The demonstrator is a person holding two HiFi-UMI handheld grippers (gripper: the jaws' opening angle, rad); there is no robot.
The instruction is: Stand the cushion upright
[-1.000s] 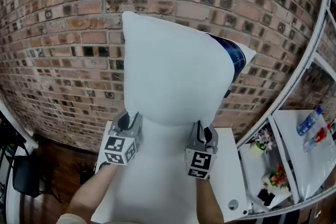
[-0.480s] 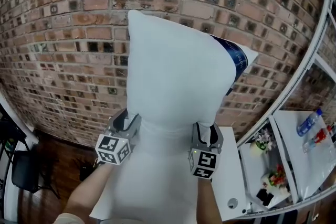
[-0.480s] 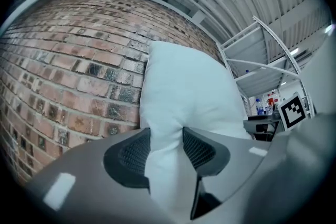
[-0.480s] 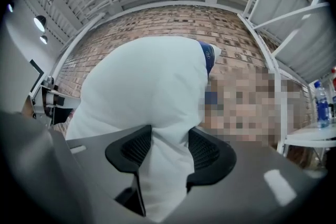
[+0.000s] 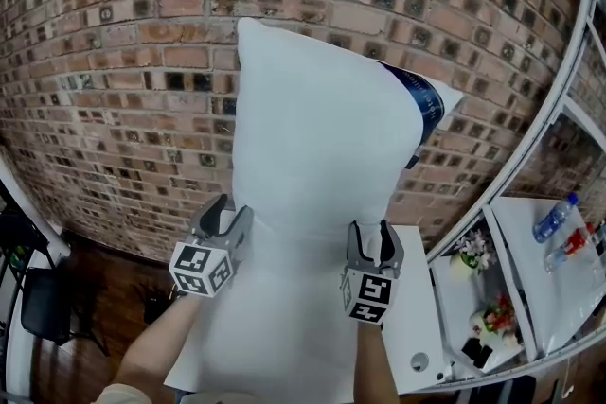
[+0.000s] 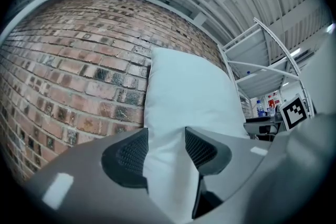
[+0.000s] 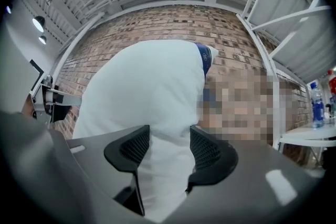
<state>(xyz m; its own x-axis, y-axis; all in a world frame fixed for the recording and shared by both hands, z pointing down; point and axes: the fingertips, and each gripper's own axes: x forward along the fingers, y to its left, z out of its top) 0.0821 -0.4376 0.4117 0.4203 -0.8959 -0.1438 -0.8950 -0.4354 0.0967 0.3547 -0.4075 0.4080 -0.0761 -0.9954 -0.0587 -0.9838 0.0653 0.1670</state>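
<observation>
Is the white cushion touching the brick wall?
Cannot tell. In the head view the white fabric cushion hides any gap to the red brick wall.

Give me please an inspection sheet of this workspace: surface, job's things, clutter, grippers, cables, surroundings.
Surface: white table, mostly covered by the cushion.
Job's things: the white cushion stands on end before the brick wall.
Clutter: dark blue printed thing behind the cushion's top right corner.
Grippers: left gripper and right gripper at the cushion's lower edges; both jaws have just been opening, cushion fabric between them.
Cables: nothing seen.
Surroundings: white frame, side table with bottles, black chair, wooden floor.
</observation>
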